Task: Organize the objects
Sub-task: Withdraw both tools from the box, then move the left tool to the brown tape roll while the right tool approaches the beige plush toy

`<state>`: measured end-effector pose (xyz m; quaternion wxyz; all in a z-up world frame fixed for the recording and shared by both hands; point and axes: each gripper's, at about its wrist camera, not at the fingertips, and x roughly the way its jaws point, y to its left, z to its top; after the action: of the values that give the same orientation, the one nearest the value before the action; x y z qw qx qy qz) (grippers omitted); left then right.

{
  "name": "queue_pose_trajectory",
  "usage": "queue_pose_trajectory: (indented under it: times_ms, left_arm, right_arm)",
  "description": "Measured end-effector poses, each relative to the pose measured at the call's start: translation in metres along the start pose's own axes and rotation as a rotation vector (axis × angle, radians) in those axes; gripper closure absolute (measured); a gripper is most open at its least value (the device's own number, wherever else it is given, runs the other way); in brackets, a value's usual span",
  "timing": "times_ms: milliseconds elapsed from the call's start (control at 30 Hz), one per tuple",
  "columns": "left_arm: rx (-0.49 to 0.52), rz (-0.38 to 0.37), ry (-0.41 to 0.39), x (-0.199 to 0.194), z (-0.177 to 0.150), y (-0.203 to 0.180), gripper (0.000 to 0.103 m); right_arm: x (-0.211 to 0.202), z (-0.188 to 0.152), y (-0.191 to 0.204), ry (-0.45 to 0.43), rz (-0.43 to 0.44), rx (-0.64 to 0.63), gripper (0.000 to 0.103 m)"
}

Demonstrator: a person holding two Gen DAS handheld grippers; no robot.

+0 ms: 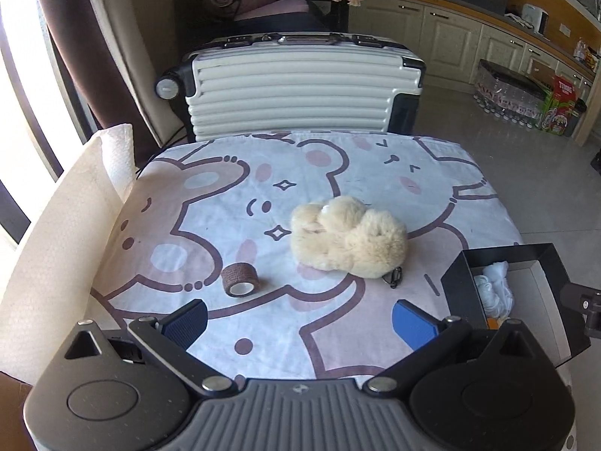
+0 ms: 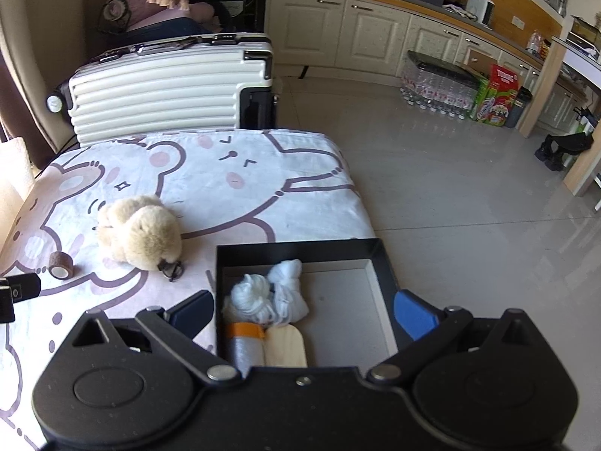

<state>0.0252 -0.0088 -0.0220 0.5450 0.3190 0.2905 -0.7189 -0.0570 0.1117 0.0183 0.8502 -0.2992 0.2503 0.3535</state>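
Two things, plush toy [image 1: 347, 240] and tape roll [image 1: 240, 277], still await the box [image 2: 300, 253]. Both grippers, left gripper [image 1: 300, 324] and right gripper [image 2: 305, 314], gape wide, holding nothing. Next likely means reaching for one.

Left gripper [image 1: 300, 323] of black plastic, ribbed grey centre panel, blue ridged fingers [image 1: 413, 323], silver pivot screws, right gripper [image 2: 302, 312] all black, same blue fingers [image 2: 413, 314]

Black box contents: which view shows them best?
The right wrist view: it looks straight down into the black box, showing white yarn and a wooden piece. The left wrist view catches only its corner at the frame's edge.
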Motion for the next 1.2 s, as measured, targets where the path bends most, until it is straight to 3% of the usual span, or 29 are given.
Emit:
queue_pose_trajectory:
  times_ms: [600,1200]
  left_arm:
    - [-0.095,0.071,-0.004,-0.007,-0.009,0.063,0.0]
    - [-0.116,0.105,-0.015,-0.003,-0.009,0.077,0.0]
  right_arm:
    - [-0.003,0.01,0.065,-0.029,0.091,-0.062,0.0]
    - [-0.003,0.014,0.087,-0.057,0.137,-0.075,0.0]
